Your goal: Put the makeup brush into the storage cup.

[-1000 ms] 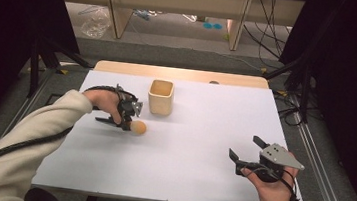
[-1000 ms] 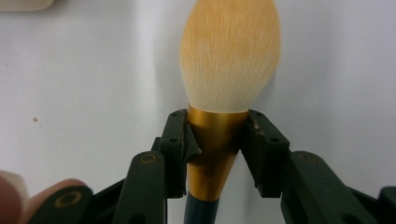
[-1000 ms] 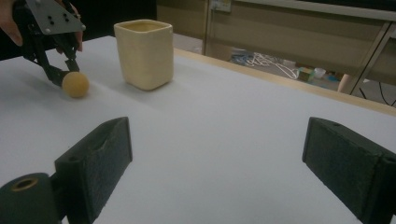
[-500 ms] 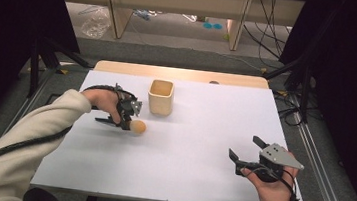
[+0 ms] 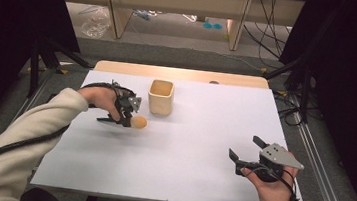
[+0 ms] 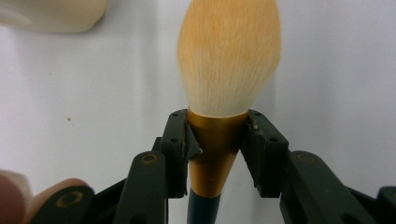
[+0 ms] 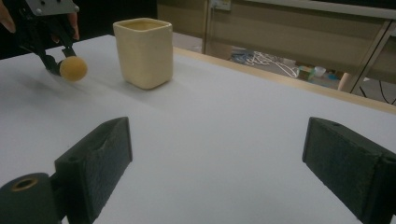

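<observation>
We hold a makeup brush (image 6: 219, 140) in the left tool (image 5: 127, 113), jaws clamped on its gold collar just below the orange bristles. The brush sits low over the white tabletop (image 5: 184, 171), left of centre, just near and left of the cream cup (image 5: 161, 96). The step in hand looks like carrying the brush to the cup. Next move likely calls for lifting it, tipping it upright and lowering it into the cup's mouth. The right tool (image 5: 247, 158) rests near right, jaws apart, holding nothing.
</observation>
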The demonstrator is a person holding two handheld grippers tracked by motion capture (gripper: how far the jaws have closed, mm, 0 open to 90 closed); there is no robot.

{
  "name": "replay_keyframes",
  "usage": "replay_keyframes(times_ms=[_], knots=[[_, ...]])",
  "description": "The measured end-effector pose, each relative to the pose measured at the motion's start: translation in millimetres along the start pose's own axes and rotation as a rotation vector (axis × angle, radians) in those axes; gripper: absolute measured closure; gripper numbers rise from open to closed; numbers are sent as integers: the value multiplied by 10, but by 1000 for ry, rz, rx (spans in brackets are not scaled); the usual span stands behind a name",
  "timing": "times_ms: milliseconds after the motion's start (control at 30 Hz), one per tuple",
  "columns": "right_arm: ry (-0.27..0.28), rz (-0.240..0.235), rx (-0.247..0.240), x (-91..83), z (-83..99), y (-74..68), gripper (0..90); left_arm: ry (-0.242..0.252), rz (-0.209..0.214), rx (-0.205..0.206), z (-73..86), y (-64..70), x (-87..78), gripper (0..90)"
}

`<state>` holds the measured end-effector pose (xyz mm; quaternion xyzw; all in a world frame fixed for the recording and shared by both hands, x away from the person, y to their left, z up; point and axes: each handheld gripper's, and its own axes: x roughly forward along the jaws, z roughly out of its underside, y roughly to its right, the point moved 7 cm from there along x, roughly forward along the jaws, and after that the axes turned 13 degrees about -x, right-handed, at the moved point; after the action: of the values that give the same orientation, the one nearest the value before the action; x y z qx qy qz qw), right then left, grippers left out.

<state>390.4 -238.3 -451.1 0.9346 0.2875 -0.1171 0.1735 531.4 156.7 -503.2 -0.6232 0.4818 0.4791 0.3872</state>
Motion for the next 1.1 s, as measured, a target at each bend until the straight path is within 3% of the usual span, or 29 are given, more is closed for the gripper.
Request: replay_keyframes(times_ms=[267,300,733,933,967,1100], knots=[[5,5,-1,2,-3,4,94,26,-22,6,-8,-24,-92,639],[4,5,-1,2,-2,4,94,49,-19,-16,-16,-11,-92,640],[3,5,1,0,-3,0,94,86,-23,-47,6,-6,-154,641],[0,2,-2,0,0,3,94,98,-31,-40,8,-20,-187,641],[0,2,-3,0,0,3,94,120,-28,-59,-2,-9,-189,641],[-1,2,-2,-1,0,2,94,144,-35,-60,-12,-24,-233,642]])
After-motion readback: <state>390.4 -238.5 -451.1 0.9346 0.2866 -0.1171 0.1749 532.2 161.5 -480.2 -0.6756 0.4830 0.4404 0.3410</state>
